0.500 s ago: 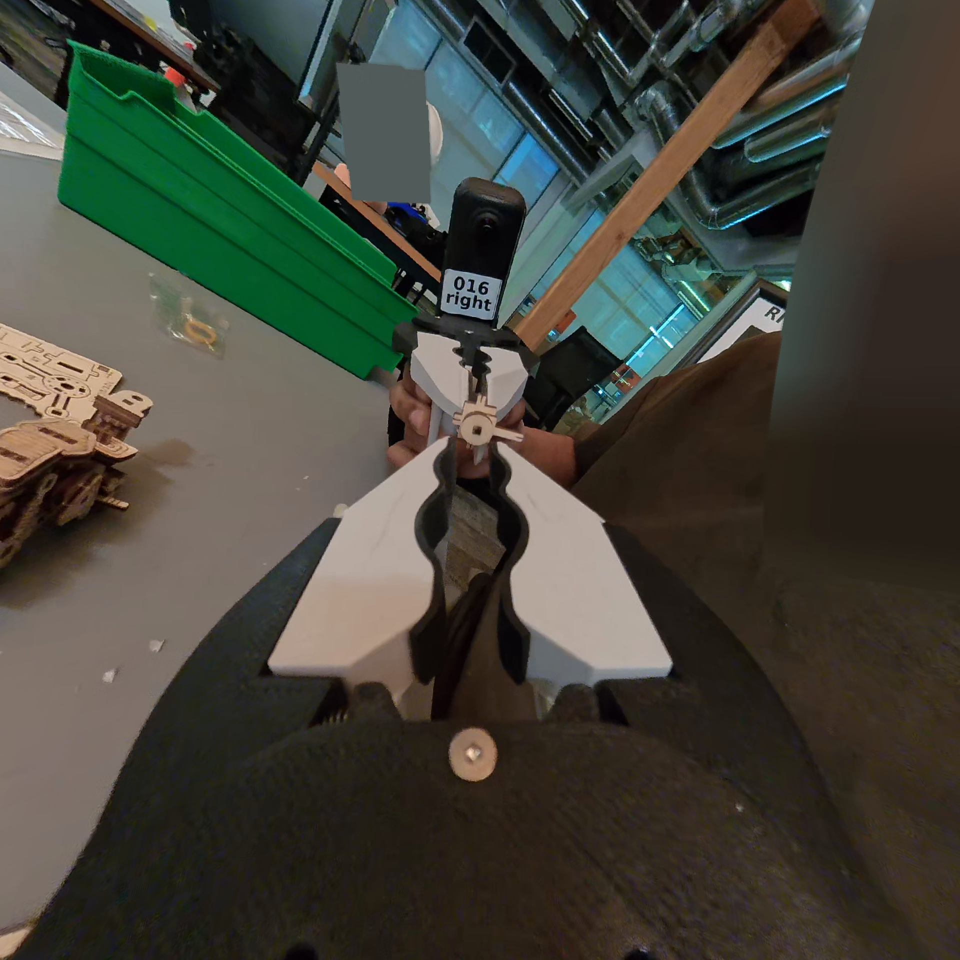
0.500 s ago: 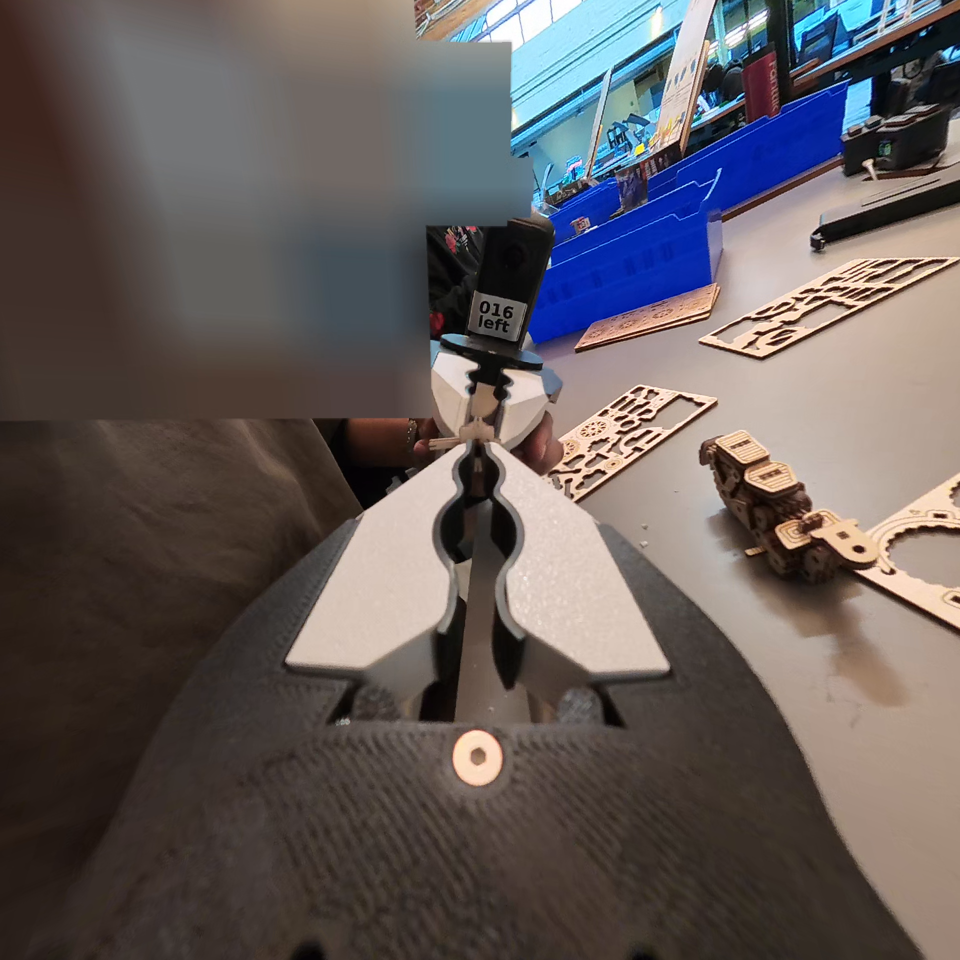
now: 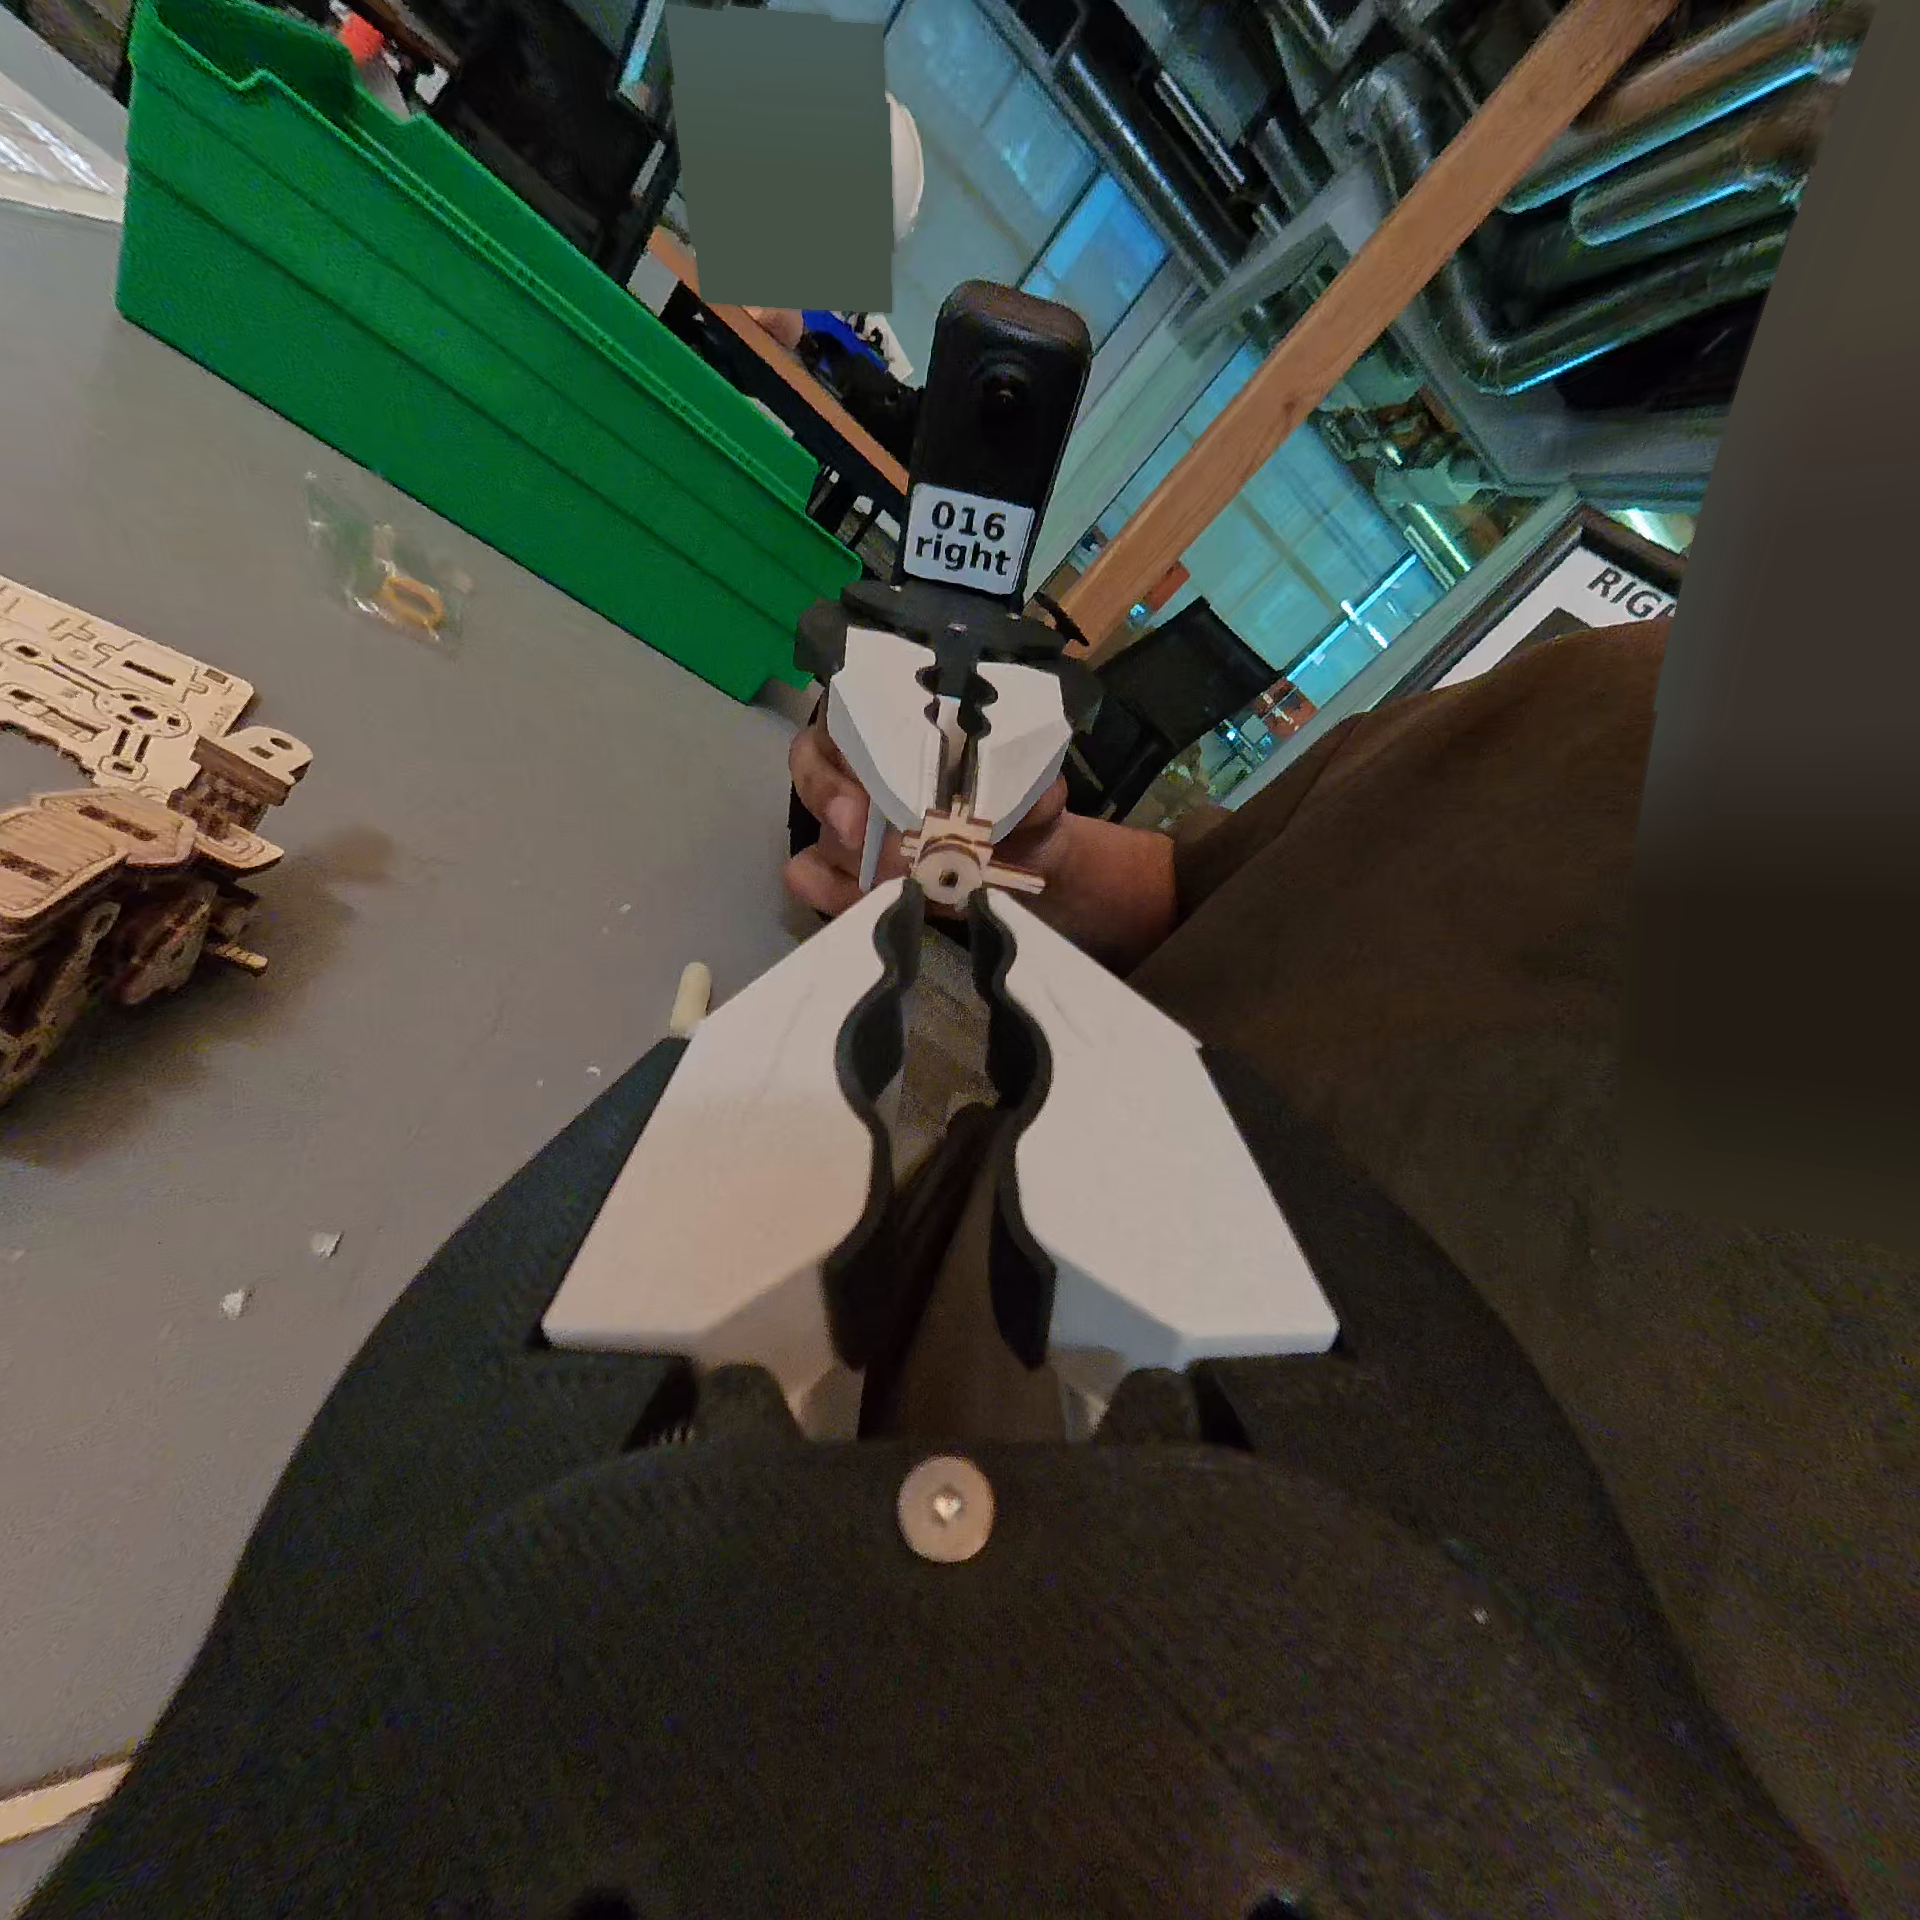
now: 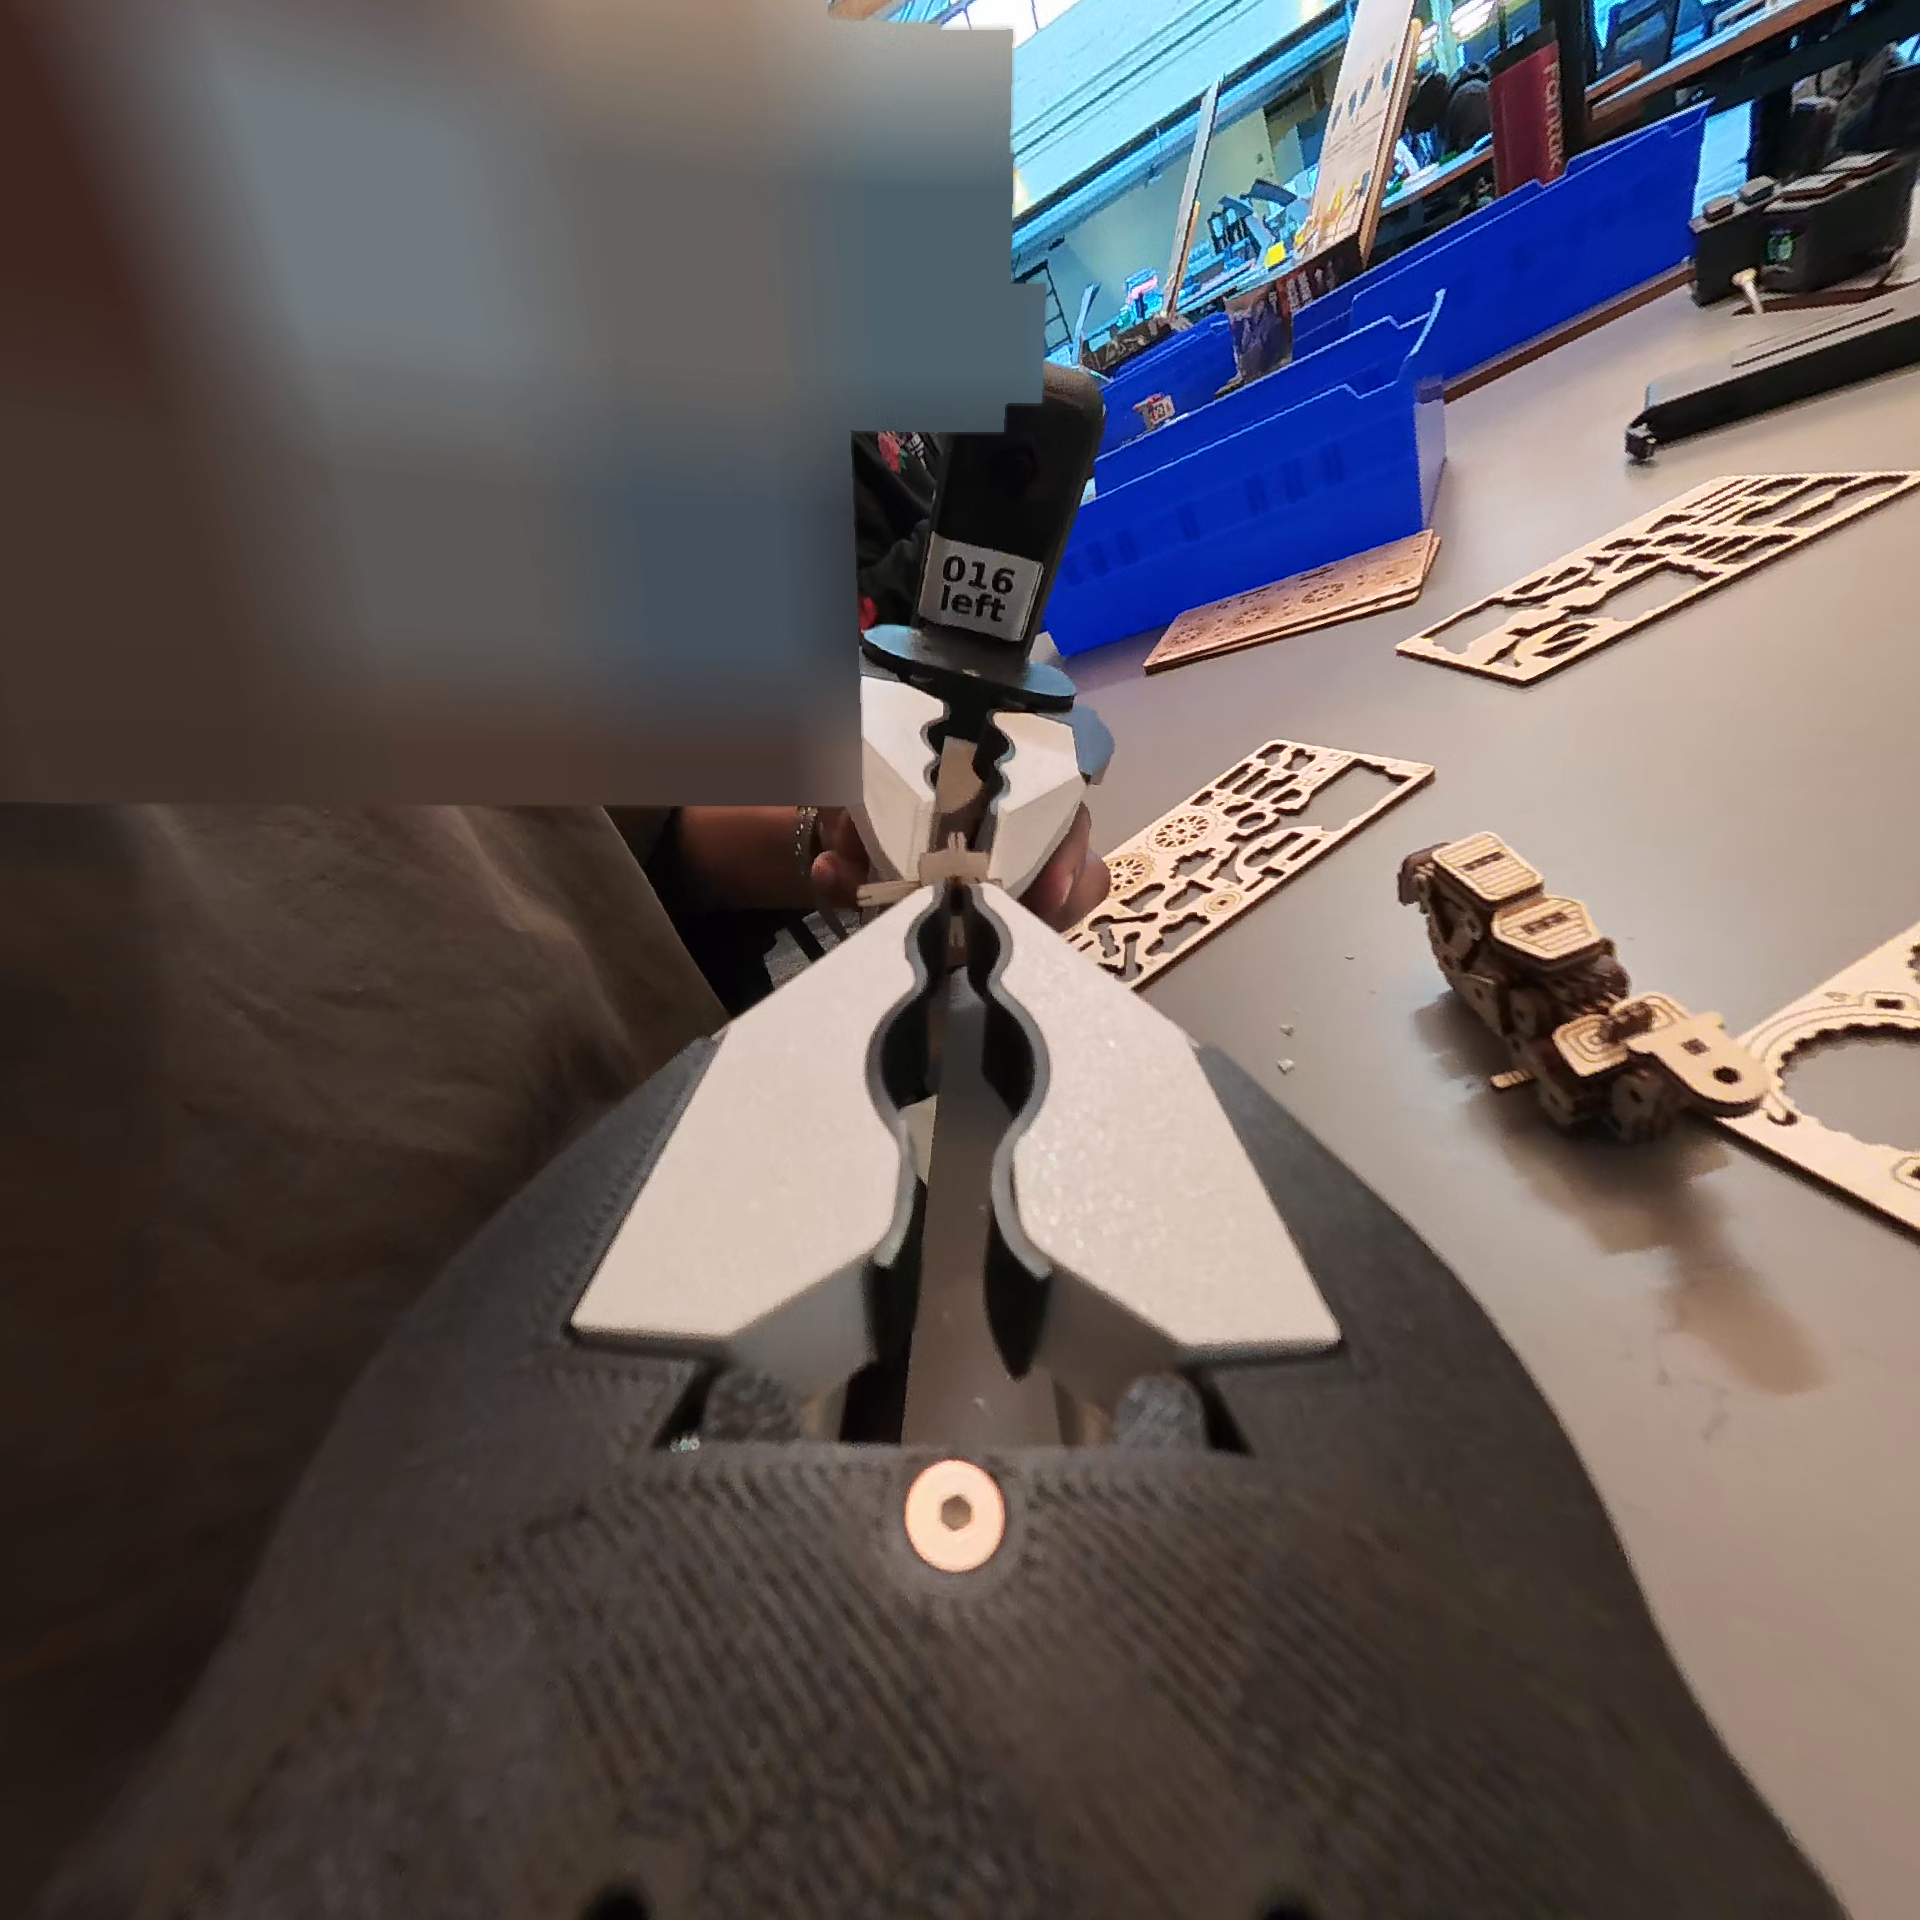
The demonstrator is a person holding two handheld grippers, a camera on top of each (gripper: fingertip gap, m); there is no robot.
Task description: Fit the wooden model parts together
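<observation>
At frame centre, off the counter (image 3: 499,883), my left claw (image 3: 940,914) and right claw (image 4: 951,904) meet tip to tip, each pinching the small wooden hub piece (image 3: 951,868). Any twist between them could, I judge, snap its thin spokes or drop it.

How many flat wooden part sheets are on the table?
4: one sheet mid-table, one farther right, one beside the model, plus a stack by the blue bin, possibly hiding more.
</observation>
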